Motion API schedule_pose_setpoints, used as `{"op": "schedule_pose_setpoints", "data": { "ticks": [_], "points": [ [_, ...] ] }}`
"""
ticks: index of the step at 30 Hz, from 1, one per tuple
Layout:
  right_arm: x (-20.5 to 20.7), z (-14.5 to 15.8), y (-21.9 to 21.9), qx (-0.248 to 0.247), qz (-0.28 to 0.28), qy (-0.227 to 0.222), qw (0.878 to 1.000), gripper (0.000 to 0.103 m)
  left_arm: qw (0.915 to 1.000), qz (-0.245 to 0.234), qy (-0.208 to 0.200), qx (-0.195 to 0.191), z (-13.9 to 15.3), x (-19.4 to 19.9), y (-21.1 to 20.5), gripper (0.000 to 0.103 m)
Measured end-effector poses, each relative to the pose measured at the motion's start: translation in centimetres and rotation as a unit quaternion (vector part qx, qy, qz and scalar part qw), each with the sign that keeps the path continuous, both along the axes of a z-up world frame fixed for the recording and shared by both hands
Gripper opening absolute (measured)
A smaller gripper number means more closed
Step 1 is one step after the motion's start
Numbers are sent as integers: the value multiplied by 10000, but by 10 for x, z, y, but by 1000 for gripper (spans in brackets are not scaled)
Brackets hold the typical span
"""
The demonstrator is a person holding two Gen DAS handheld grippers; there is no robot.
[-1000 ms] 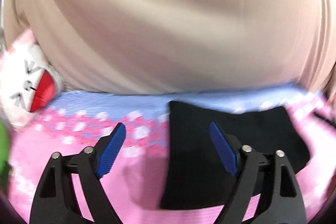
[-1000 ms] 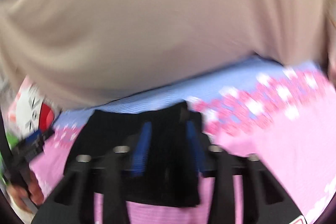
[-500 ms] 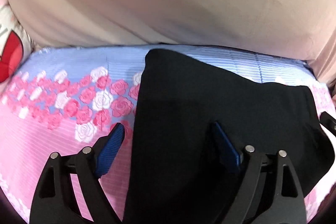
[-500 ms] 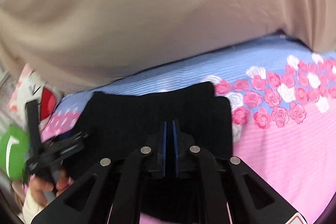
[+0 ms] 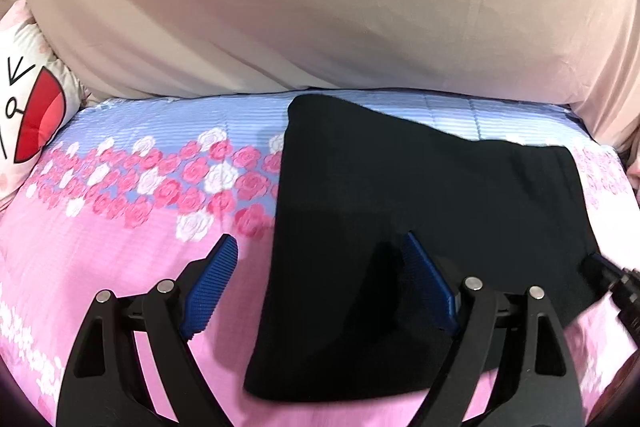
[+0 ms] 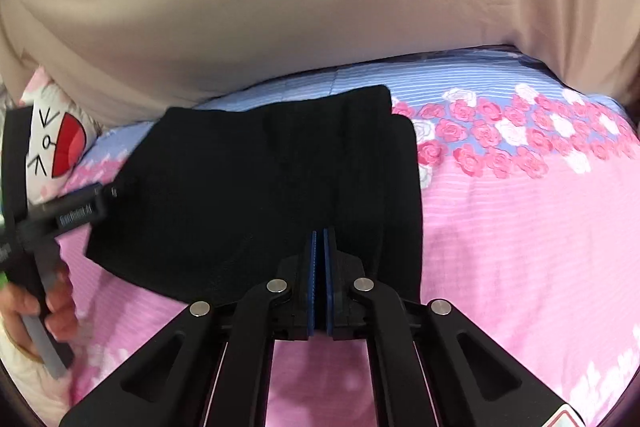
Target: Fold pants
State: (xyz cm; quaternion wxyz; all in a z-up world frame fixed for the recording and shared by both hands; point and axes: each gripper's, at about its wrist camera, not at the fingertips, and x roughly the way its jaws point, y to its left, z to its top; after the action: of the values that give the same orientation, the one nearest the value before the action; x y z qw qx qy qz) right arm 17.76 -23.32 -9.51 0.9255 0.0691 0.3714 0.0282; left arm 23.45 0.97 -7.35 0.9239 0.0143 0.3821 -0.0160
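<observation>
The black pants [image 5: 420, 187] lie folded into a flat block on the pink and blue rose bedsheet [image 5: 120, 247]. My left gripper [image 5: 318, 243] hangs open over their left edge: one blue pad is above the sheet, the other above the cloth, neither touching. In the right wrist view the pants [image 6: 260, 195] spread ahead and to the left. My right gripper [image 6: 319, 233] is shut over their near right part, pads together, with no cloth visibly pinched. The left gripper [image 6: 76, 211] shows at the left side of this view, held by a hand [image 6: 24, 307].
A big beige cloth bulk [image 5: 320, 7] rises along the far side of the bed. A white cushion with a cartoon face [image 5: 24, 107] lies at the far left. Open bedsheet [image 6: 520, 227] stretches right of the pants. The right gripper's tip [image 5: 612, 279] pokes in at the pants' right corner.
Both grippers have come down and tipped toward the bed, so the pants fill more of each view. The right jaws went from slightly apart to closed. The left jaws stayed wide.
</observation>
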Motion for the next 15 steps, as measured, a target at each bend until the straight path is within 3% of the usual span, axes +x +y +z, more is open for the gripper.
{"op": "schedule_pose_setpoints", "data": {
  "ticks": [3,4,6,11,15],
  "points": [
    [-37,23,6,-236,-101,-412,9988,17,10000,-39,-63,-44,2,-30,9,86],
    [-51,25,8,-288,-152,-535,9980,31,9999,-48,-87,-75,4,-42,11,87],
    [-73,20,9,-356,-283,-688,9966,47,9998,-41,-165,-127,1,-70,19,90],
    [-125,-4,15,-448,-612,-652,9950,54,9994,-49,-285,-185,-19,-124,30,92],
    [-144,-17,22,-476,-643,-478,9957,56,9994,88,-139,-314,-35,-139,32,93]
  ]
}}
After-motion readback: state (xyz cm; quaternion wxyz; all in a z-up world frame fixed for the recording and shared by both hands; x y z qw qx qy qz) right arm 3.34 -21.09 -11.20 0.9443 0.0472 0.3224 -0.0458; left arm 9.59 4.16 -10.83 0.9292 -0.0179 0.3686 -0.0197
